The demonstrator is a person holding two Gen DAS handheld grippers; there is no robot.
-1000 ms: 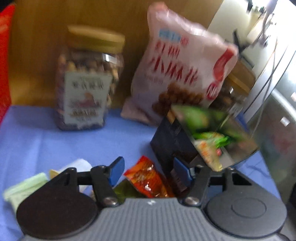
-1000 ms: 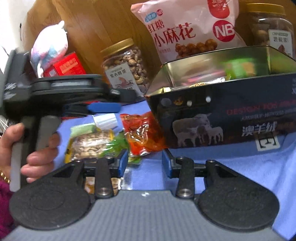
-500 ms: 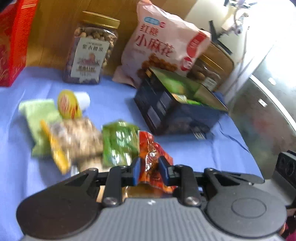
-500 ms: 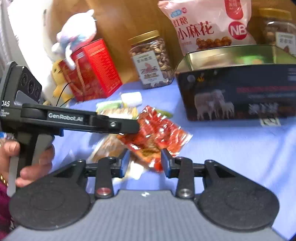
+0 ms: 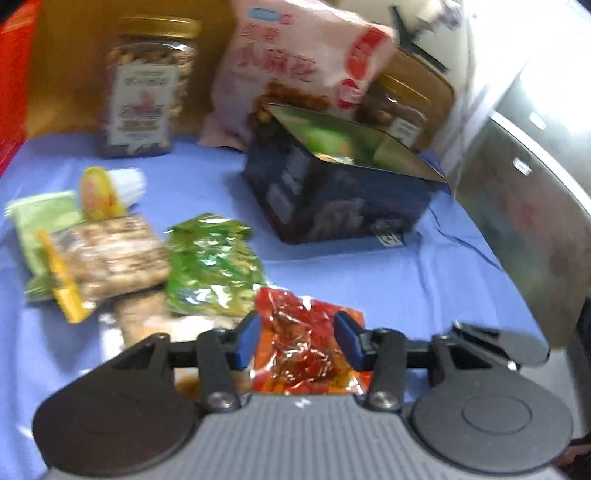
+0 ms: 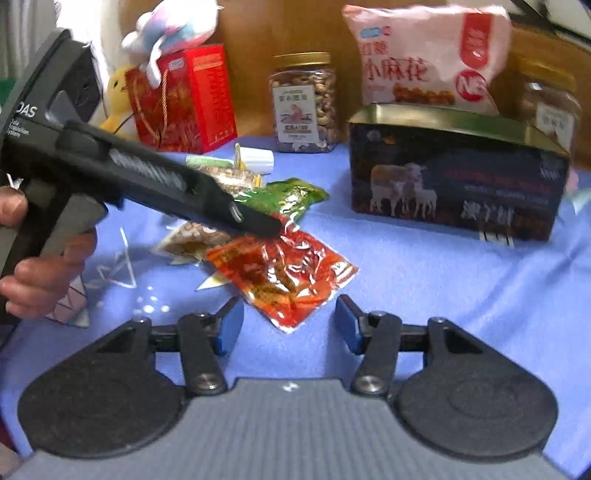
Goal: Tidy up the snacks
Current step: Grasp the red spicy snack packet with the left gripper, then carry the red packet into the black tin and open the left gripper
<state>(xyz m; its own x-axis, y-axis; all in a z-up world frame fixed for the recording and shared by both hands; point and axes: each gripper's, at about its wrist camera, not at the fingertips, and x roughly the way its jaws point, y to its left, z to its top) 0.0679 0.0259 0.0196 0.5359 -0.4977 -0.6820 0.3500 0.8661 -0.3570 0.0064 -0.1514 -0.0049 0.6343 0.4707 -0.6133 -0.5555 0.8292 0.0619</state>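
Note:
A red snack packet (image 5: 303, 347) lies flat on the blue cloth between the open fingers of my left gripper (image 5: 297, 338); it also shows in the right wrist view (image 6: 284, 273), with the left gripper's tip (image 6: 258, 221) over its far end. My right gripper (image 6: 290, 326) is open and empty, just short of the packet's near corner. A green packet (image 5: 212, 266) and nut packets (image 5: 110, 254) lie to the left. The open dark tin (image 5: 340, 192) holds green packets; it stands at the right in the right wrist view (image 6: 458, 181).
A nut jar (image 5: 147, 88), a pink snack bag (image 5: 306, 62) and a second jar (image 6: 550, 107) stand at the back against wood. A red box (image 6: 184, 99) with plush toys (image 6: 170, 29) is back left. A small cup (image 5: 110, 188) lies on the cloth.
My left gripper has opened around the red packet, which now lies flat on the cloth. My right gripper has opened wider and sits a little further back from the packet.

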